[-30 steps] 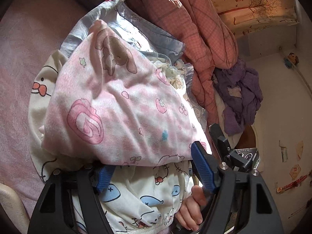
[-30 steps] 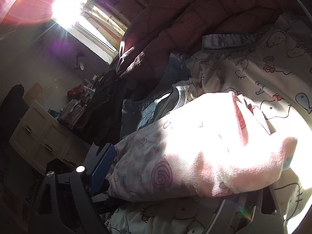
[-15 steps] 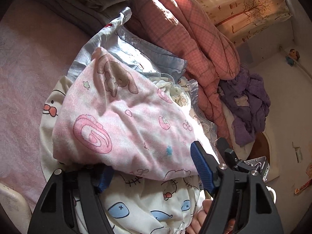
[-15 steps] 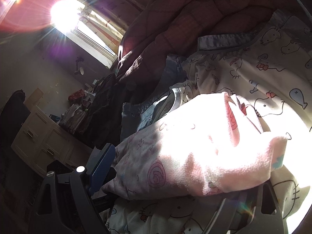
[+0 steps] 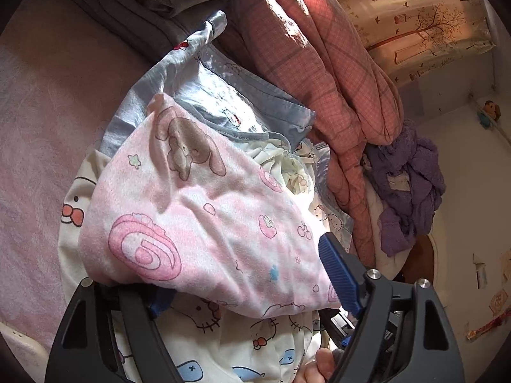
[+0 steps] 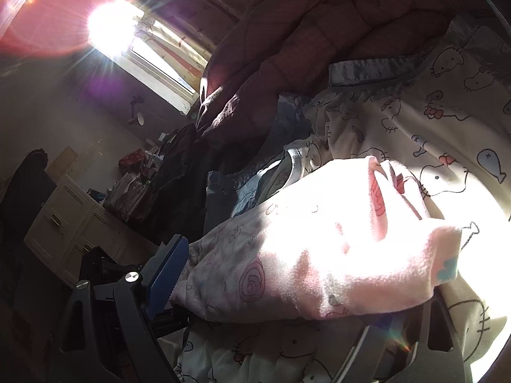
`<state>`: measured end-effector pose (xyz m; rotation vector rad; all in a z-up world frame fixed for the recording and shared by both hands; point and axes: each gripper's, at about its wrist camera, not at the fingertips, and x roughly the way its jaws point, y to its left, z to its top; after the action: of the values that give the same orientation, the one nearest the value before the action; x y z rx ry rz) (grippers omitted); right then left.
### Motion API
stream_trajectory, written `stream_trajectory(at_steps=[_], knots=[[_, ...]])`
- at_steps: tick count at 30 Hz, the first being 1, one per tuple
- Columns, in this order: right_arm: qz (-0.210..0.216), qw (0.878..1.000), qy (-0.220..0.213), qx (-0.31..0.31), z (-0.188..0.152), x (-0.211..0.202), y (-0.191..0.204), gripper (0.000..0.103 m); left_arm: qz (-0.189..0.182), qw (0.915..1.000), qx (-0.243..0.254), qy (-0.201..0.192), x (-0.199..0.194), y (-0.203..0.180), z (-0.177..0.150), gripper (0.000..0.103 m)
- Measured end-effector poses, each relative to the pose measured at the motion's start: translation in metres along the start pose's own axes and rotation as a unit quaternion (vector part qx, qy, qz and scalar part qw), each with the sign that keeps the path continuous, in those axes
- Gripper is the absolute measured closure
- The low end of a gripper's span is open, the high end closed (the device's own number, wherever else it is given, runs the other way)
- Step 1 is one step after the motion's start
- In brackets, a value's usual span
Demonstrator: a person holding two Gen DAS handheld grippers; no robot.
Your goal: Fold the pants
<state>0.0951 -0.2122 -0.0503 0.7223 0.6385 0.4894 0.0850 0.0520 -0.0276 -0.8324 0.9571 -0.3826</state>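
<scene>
Pink, in fleece: recording pants as a folded bundle lying on the cartoon sheet, nearest the lenses in both views. Finding left gripper straddling the near edge of that bundle, jaws opening; seeing the blue pad standing at the bundle's edge without clearly pressing, the other pad tucked under the fleece. Noting, against a second earlier, the left view pulling back and lifting slightly, with more of the bed showing beyond the bundle and the bundle keeping its shape. Judging this as a release: treating the fold as set down and probably near complete, pending a check for loose edges. Reading left gripper as angled down over the bundle, a fingertip of the person showing below it. Finding right gripper holding level and low at the opposite edge of pants, fingers spread wide; glare hiding the far finger, so not telling grip from mere straddle. Logging, farther off, the plaid quilt, a purple garment, and the curtain.
</scene>
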Motion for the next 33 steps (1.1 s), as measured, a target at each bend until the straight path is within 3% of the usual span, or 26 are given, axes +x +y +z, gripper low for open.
stream_trajectory(at_steps=[4, 10, 14, 16, 20, 24, 26, 28, 31, 33], knots=[[-0.001, 1.000, 0.003, 0.001, 0.001, 0.002, -0.001, 0.015, 0.008, 0.9998, 0.012, 0.015, 0.012, 0.000, 0.005, 0.017], [-0.021, 1.000, 0.014, 0.010, 0.002, 0.007, -0.003, 0.015, 0.020, 0.9993, 0.030, -0.011, 0.016, -0.003, 0.002, 0.016], [-0.044, 0.999, 0.012, -0.018, 0.010, 0.010, 0.010, 0.017, 0.040, 0.9975, 0.056, -0.018, 0.014, -0.006, -0.002, 0.027], [-0.050, 0.999, 0.014, -0.016, 0.015, 0.011, 0.011, 0.020, 0.058, 0.9952, 0.078, -0.007, 0.013, -0.008, -0.004, 0.028], [-0.074, 0.997, 0.031, 0.010, 0.017, 0.019, -0.001, 0.033, 0.093, 0.9857, 0.140, 0.008, 0.013, -0.015, -0.011, 0.028], [-0.087, 0.995, 0.026, 0.039, 0.017, 0.018, -0.012, 0.058, 0.133, 0.9683, 0.211, -0.019, 0.011, -0.030, -0.019, 0.029], [-0.094, 0.995, 0.024, 0.032, 0.015, 0.018, -0.009, 0.066, 0.149, 0.9579, 0.244, -0.028, 0.013, -0.038, -0.022, 0.029], [-0.105, 0.994, 0.022, 0.010, 0.012, 0.017, -0.002, 0.074, 0.151, 0.9561, 0.250, -0.026, 0.016, -0.040, -0.021, 0.031], [-0.116, 0.993, 0.017, -0.024, 0.009, 0.017, 0.010, 0.080, 0.144, 0.9602, 0.237, -0.032, 0.013, -0.036, -0.014, 0.044], [-0.121, 0.992, 0.012, -0.046, 0.006, 0.014, 0.017, 0.082, 0.142, 0.9579, 0.245, -0.045, 0.008, -0.036, -0.014, 0.076]])
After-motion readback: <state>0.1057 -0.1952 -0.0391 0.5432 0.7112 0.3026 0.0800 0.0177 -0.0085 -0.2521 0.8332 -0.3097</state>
